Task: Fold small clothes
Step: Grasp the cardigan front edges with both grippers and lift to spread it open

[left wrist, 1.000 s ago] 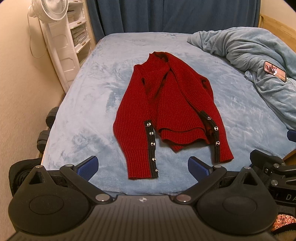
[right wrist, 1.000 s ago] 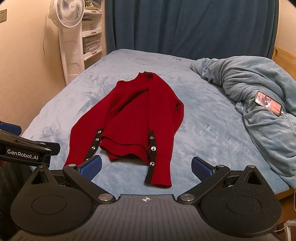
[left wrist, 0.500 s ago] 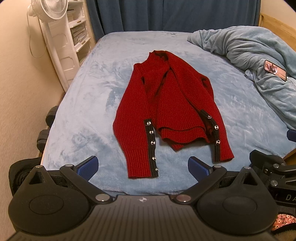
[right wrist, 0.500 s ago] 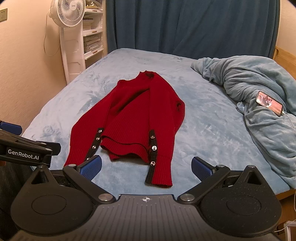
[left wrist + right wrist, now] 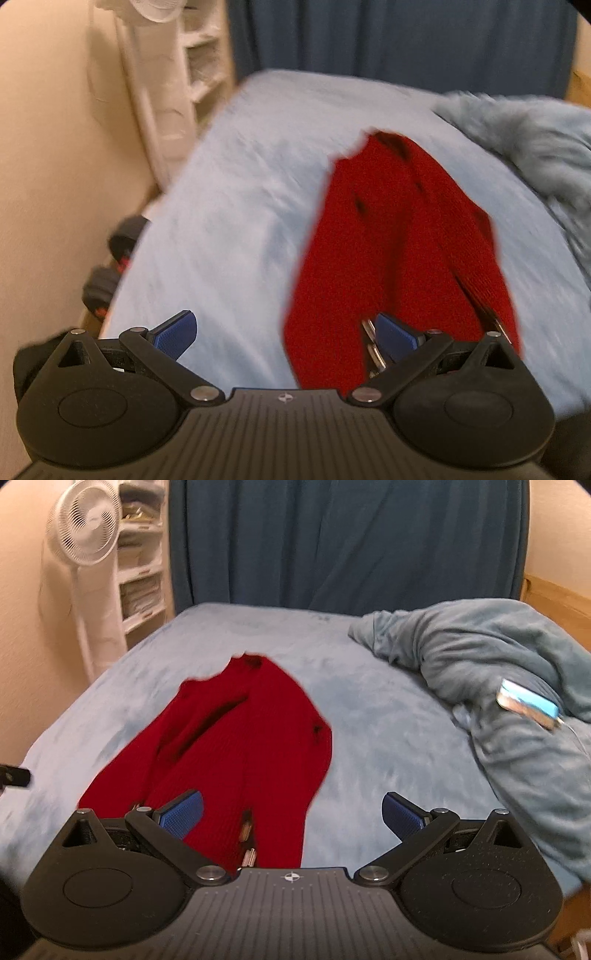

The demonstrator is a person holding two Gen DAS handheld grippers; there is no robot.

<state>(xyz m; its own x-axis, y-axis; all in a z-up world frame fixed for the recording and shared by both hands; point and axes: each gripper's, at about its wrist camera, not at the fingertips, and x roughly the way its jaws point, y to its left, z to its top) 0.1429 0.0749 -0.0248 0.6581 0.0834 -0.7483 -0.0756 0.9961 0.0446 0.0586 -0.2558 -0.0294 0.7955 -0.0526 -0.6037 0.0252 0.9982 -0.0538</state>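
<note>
While both pairs of fingers stand spread wide and pinch nothing, the risks all lie in the first grab. The red cardigan [image 5: 243,753] lies flat on the bed [image 5: 388,716], collar away from the cameras, both sleeves laid down along the body with their buttoned cuffs nearest. The left gripper [image 5: 284,332] sits low over the cuff end of one sleeve, the right gripper [image 5: 291,814] over the other cuff. Both views are smeared with motion, so just where the fingertips will land cannot be judged well.

A pinch taken too deep could catch the fleecy bed cover along with the knit and drag both. Gripping only the top layer would pull the sleeve loose from the body and undo the layout. The metal buttons [image 5: 246,843] may slip between the pads. Beside the garment lies a rumpled blanket [image 5: 480,657] carrying a phone [image 5: 528,703]; a wide swing could disturb it.
</note>
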